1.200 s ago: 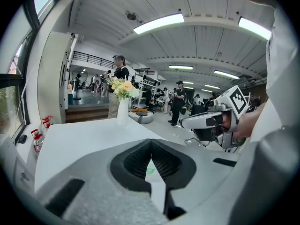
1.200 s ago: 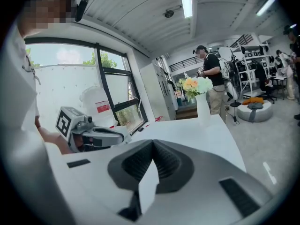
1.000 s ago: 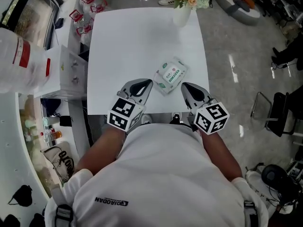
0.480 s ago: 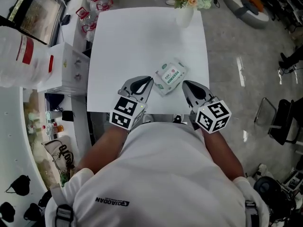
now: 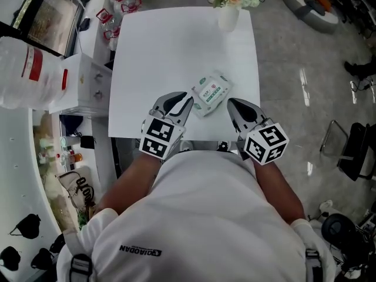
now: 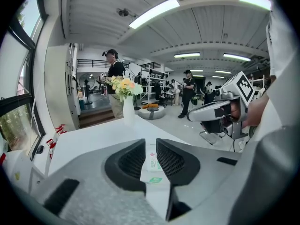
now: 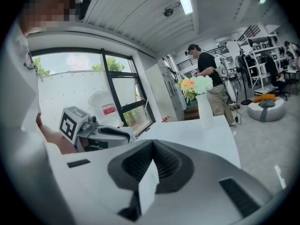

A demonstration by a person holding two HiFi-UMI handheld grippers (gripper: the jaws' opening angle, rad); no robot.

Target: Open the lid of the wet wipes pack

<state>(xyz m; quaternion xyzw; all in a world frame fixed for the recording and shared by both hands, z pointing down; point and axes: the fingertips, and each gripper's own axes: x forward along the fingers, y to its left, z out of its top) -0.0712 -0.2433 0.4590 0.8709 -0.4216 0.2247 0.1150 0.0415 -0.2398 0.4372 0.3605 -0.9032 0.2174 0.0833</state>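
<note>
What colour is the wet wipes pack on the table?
The pack is white with green print; the head view shows it best.

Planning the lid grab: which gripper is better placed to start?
Left, probably. The left gripper is opening its jaws with the wet wipes pack lined up ahead through the gap. The right gripper has its jaws together, pack off to its side.

Big open-plan lab or workshop hall. Long strip lights (image 6: 154,13) on a ribbed ceiling, storage racks (image 6: 154,76) at the back, several people (image 6: 114,71) standing around working. Polished grey floor (image 5: 282,57), tall black-framed windows (image 7: 84,93), office chair (image 5: 352,151), round floor seat (image 5: 308,4). White work table (image 5: 176,46) with a vase of flowers (image 5: 228,10); big water jug (image 5: 23,69) beside it.
</note>
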